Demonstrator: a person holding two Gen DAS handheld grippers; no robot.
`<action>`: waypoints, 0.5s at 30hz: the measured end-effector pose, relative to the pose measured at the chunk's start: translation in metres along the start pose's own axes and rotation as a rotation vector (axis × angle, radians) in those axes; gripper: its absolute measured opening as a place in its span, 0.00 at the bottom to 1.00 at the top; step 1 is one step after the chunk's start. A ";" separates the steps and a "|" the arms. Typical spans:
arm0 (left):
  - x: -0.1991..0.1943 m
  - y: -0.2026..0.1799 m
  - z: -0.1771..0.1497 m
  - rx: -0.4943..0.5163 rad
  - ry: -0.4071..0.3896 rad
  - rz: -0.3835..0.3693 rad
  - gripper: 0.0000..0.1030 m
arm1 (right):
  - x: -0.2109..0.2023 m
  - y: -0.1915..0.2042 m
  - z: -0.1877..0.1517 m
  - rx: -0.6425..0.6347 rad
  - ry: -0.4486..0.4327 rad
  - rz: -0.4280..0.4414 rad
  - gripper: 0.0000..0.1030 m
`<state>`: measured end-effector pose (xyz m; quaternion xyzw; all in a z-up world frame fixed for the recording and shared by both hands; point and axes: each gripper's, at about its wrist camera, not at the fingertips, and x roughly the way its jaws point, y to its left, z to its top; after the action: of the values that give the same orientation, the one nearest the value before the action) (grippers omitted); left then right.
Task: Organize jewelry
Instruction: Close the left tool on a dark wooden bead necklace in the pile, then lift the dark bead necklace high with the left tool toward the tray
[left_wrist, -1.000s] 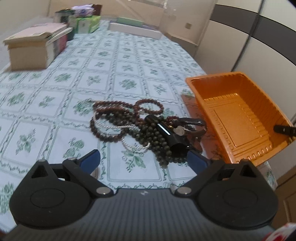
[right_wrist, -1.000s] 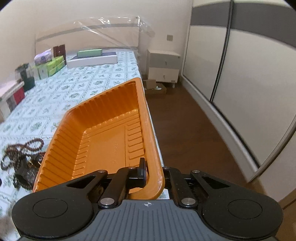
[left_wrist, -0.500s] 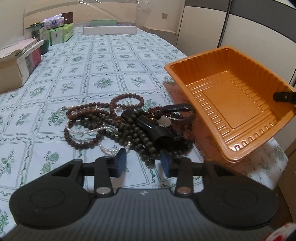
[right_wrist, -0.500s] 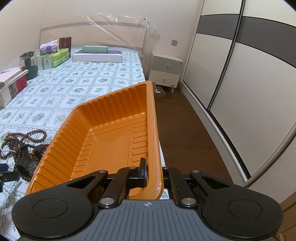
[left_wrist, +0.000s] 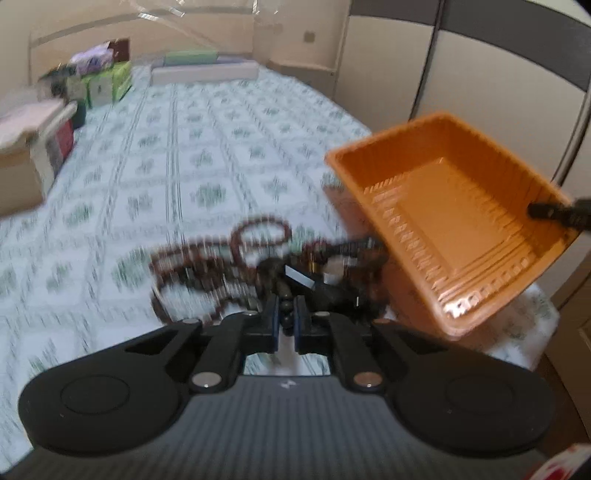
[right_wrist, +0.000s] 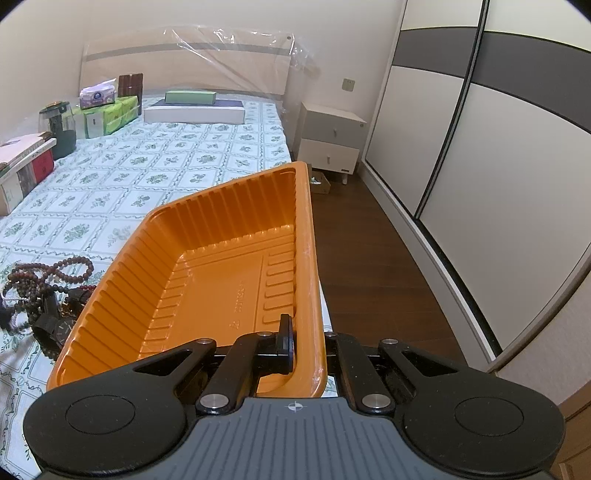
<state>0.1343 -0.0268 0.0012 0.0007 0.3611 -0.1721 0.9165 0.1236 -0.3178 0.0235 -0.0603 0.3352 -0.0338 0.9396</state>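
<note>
A tangled pile of jewelry (left_wrist: 258, 262) lies on the bed: brown bead strands, dark bead strands, a white pearl strand and a black watch (right_wrist: 55, 328). The left wrist view is motion-blurred. My left gripper (left_wrist: 286, 319) is shut on a dark bead strand (left_wrist: 286, 316) at the pile's near edge. My right gripper (right_wrist: 306, 347) is shut on the near rim of an empty orange plastic tray (right_wrist: 221, 280), held tilted above the bed's edge, right of the pile. The tray also shows in the left wrist view (left_wrist: 443, 206).
The bed has a green floral sheet (right_wrist: 166, 177). Boxes and books (right_wrist: 22, 170), a dark jar (right_wrist: 59, 129), tissue packs (right_wrist: 107, 110) and flat boxes (right_wrist: 192, 107) sit far back. A white nightstand (right_wrist: 328, 140), wood floor and wardrobe doors (right_wrist: 498, 166) are to the right.
My left gripper closed from wide open onto the dark bead strand in the pile. My right gripper raised and tilted the orange tray a little.
</note>
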 end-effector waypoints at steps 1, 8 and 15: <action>-0.006 0.003 0.010 0.015 -0.011 -0.007 0.06 | 0.000 0.000 0.000 -0.002 -0.002 -0.001 0.04; -0.050 0.020 0.087 0.091 -0.093 -0.076 0.06 | -0.001 0.000 0.001 -0.004 -0.017 -0.006 0.04; -0.099 0.014 0.145 0.116 -0.201 -0.131 0.06 | 0.000 0.001 0.003 -0.009 -0.029 -0.008 0.04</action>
<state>0.1675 -0.0002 0.1727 0.0130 0.2562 -0.2513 0.9333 0.1254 -0.3160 0.0261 -0.0663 0.3216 -0.0351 0.9439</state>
